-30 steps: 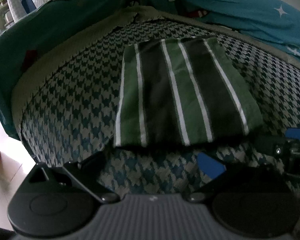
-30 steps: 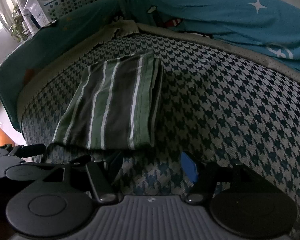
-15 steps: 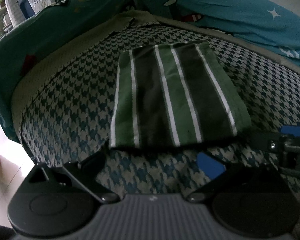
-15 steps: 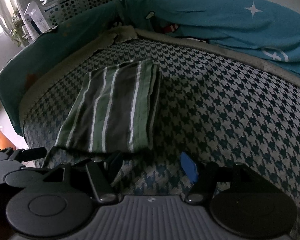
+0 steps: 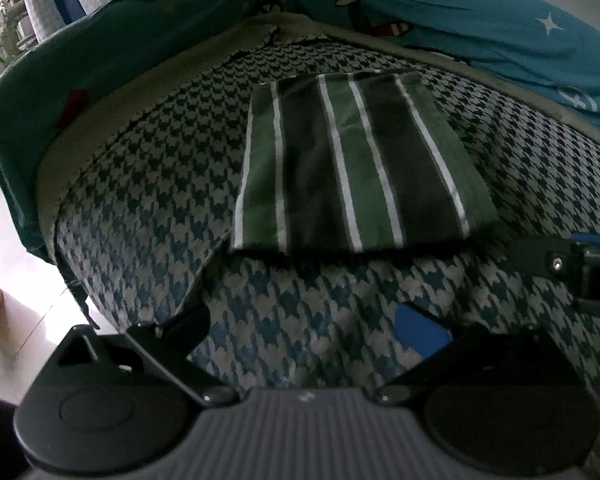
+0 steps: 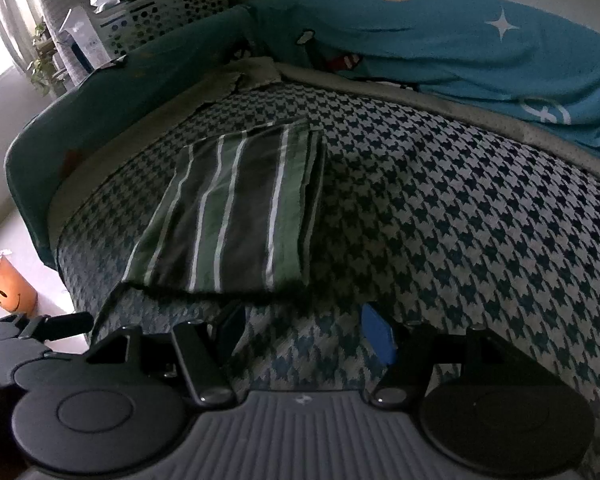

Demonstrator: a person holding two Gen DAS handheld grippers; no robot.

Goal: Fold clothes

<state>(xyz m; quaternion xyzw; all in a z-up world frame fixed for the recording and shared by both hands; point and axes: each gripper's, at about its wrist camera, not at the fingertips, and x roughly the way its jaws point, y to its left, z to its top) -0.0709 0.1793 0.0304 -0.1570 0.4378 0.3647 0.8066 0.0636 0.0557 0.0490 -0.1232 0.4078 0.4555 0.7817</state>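
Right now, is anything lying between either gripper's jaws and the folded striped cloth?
Nothing visible. Only bare houndstooth cover separates the left gripper and the right gripper from the near edge of the folded striped cloth. Both sets of jaws stand open and empty.

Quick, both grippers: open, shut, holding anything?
Left gripper: open, holding nothing.
Right gripper: open, holding nothing; striped garment lies folded ahead.

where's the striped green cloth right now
The folded striped green cloth lies flat on the houndstooth cover, just beyond both open tools, left of centre in the right wrist view.
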